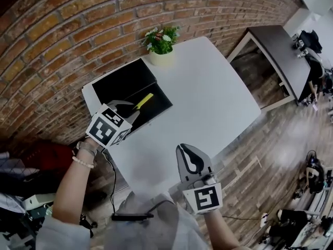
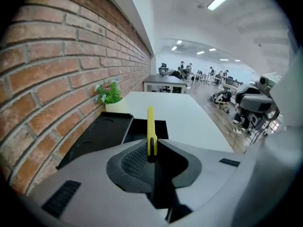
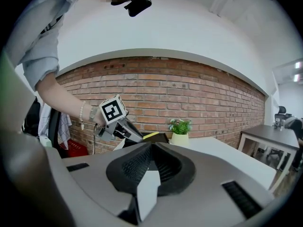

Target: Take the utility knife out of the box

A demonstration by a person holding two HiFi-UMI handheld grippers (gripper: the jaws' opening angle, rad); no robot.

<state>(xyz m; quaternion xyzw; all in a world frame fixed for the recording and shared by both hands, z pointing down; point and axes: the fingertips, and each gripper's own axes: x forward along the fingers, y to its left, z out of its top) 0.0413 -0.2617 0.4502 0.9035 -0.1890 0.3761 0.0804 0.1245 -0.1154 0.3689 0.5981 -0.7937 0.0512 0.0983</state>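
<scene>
A black box point(image 1: 158, 107) lies open at the back left corner of the white table point(image 1: 208, 103), its lid point(image 1: 123, 79) folded back toward the brick wall. My left gripper point(image 1: 133, 109) is shut on one end of the yellow utility knife point(image 1: 144, 101) and holds it in the air above the box. In the left gripper view the utility knife point(image 2: 150, 126) sticks out forward from between the closed jaws, over the box point(image 2: 137, 129). The right gripper point(image 1: 185, 150) hovers over the table's near edge, jaws together, nothing in them. Its own view shows the left gripper point(image 3: 138, 136) with the knife point(image 3: 150, 135).
A small potted plant point(image 1: 160, 44) stands at the table's far edge, just behind the box. The brick wall point(image 1: 62, 40) runs along the left. A dark desk point(image 1: 281, 51) stands to the right, with wooden floor point(image 1: 270, 139) between the desk and the table.
</scene>
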